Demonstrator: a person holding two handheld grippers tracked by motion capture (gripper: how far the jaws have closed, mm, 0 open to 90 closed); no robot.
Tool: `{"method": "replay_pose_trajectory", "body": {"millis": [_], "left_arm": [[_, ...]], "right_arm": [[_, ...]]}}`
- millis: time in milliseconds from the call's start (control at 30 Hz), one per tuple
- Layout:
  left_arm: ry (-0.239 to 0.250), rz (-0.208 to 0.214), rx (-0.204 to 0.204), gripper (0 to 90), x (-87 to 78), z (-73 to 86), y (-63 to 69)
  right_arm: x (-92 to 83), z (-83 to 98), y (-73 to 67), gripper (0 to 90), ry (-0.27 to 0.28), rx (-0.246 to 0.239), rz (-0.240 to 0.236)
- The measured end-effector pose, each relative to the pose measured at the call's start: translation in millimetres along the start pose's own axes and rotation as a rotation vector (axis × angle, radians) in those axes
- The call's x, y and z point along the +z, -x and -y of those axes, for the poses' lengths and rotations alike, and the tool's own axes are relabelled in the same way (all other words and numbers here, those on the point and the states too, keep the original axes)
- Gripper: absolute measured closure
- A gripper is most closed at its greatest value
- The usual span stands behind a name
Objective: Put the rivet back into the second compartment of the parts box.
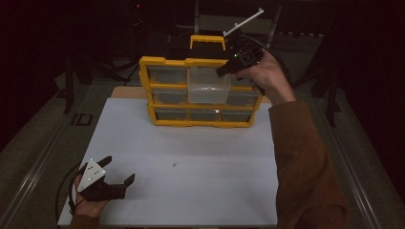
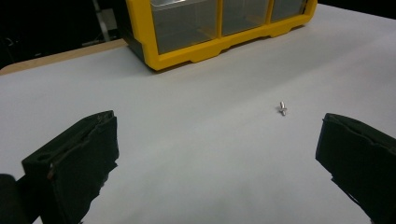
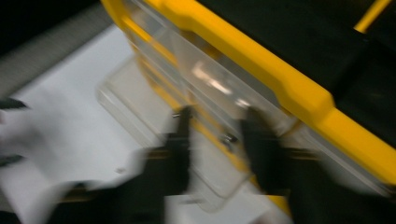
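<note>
A yellow drawer cabinet (image 1: 162,61) with clear drawers stands at the back of the white table (image 1: 143,143). Its top middle drawer (image 1: 208,86) is pulled out towards me. My right gripper (image 1: 223,71) is at the cabinet's top right, by that drawer's right side. In the blurred right gripper view its jaws (image 3: 217,116) stand apart, open, over the clear drawer (image 3: 135,112) and the yellow frame (image 3: 289,88). My left gripper (image 1: 119,169) rests at the table's front left, open and empty (image 2: 219,123). A small metal screw (image 1: 175,164) (image 2: 282,108) lies ahead of it.
The cabinet has a yellow carry handle (image 1: 207,38) on top. A wooden board edge (image 1: 126,91) shows behind the white sheet at the left. Metal rails (image 1: 38,162) run along both sides of the table, and the surroundings are dark.
</note>
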State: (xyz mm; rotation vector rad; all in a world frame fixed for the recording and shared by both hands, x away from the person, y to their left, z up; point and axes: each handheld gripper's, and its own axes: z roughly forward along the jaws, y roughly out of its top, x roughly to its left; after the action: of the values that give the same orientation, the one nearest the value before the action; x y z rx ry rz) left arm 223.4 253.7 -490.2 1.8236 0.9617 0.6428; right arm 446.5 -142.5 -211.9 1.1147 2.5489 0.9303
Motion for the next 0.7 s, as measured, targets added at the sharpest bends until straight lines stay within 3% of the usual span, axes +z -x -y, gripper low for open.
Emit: {"method": "replay_pose_trajectory", "body": {"millis": [33, 67, 133, 300, 700], "left_arm": [[0.0, 0.0, 0.001, 0.0, 0.0, 0.0, 0.0], [0.0, 0.0, 0.001, 0.0, 0.0, 0.0, 0.0], [-0.001, 0.0, 0.001, 0.0, 0.1, 0.0, 0.1], [-0.001, -0.001, 0.001, 0.0, 0.3, 0.0, 0.3], [0.0, -0.001, 0.001, 0.0, 0.1, 0.0, 0.2]], "right_arm": [[-0.3, 0.5, 1.1, 43.4, 0.013, 0.015, -0.013], [-0.3, 0.5, 1.1, 43.4, 0.013, 0.015, -0.013], [-0.4, 2.2, 1.2, 22.4, 0.025, 0.023, 0.007], [0.3, 6.7, -4.0, 18.5, 0.018, -0.02, -0.016], [3.5, 11.9, -22.4, 16.0, -0.007, -0.087, -0.022]]}}
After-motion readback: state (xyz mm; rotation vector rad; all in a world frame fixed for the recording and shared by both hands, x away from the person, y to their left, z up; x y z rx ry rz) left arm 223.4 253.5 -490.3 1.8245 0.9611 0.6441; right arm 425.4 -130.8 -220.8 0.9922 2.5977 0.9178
